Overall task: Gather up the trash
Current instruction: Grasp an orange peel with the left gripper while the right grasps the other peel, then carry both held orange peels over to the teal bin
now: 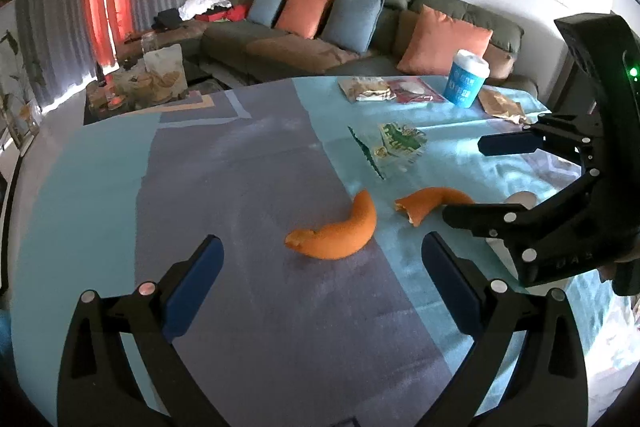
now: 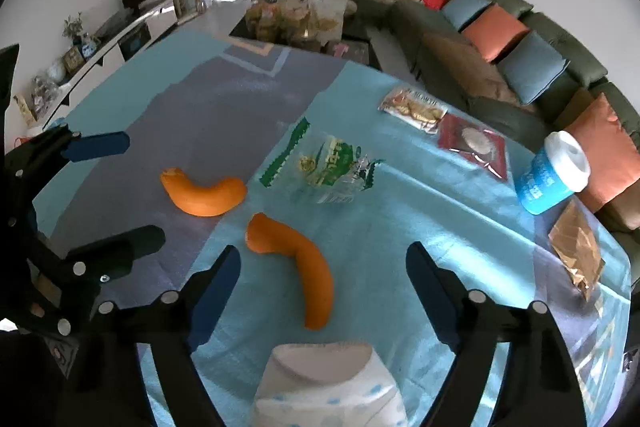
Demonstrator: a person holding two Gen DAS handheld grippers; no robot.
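Observation:
Two curved orange peels lie on the blue and purple tablecloth. My left gripper [image 1: 322,259] is open just short of the left peel [image 1: 340,233], which also shows in the right wrist view [image 2: 204,195]. My right gripper [image 2: 322,271] is open on either side of the right peel [image 2: 298,265], also seen from the left wrist [image 1: 430,201]. A clear green-printed wrapper [image 2: 332,169] lies beyond the peels. A crushed white paper cup with blue dots [image 2: 328,383] lies under my right gripper. Each gripper shows in the other's view [image 1: 492,183] [image 2: 132,187].
At the table's far side lie a snack packet [image 2: 414,109], a red packet [image 2: 474,145], a blue cup with a white lid [image 2: 554,173] and a brown paper bag [image 2: 576,253]. A green sofa with cushions [image 1: 320,23] stands beyond the table.

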